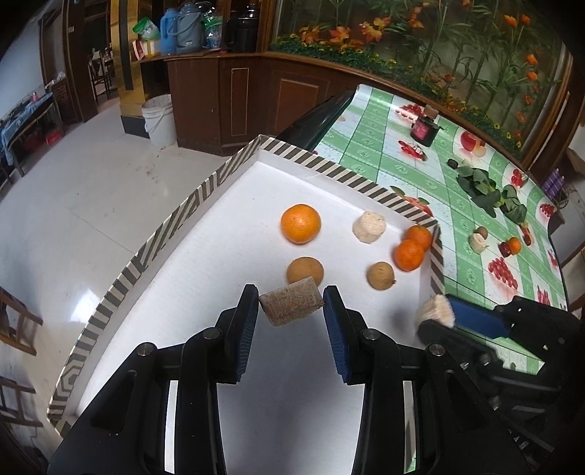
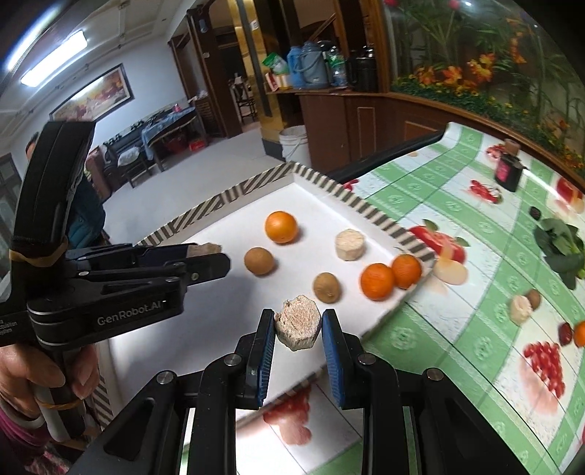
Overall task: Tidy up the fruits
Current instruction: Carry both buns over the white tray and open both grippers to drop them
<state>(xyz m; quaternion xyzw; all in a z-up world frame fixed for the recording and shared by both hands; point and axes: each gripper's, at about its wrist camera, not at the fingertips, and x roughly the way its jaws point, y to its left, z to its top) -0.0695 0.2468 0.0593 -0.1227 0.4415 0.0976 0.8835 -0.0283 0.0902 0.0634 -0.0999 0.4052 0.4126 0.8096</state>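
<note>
Looks like dining hall of home or small family restaurant. Fruit-print green oilcloth covers table. Dark wood cabinets line wall, thermos flasks crowd counter on top. Glass case of fake orange flowers runs behind. White tiled floor, plastic bucket, framed painting, more tables and chairs in far room.

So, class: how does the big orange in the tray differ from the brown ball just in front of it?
The big orange is bright orange and glossy; the brown ball is dull tan. The orange is larger. The orange lies farther from the tongs than the ball. Both are round, loose on the tray.
</note>
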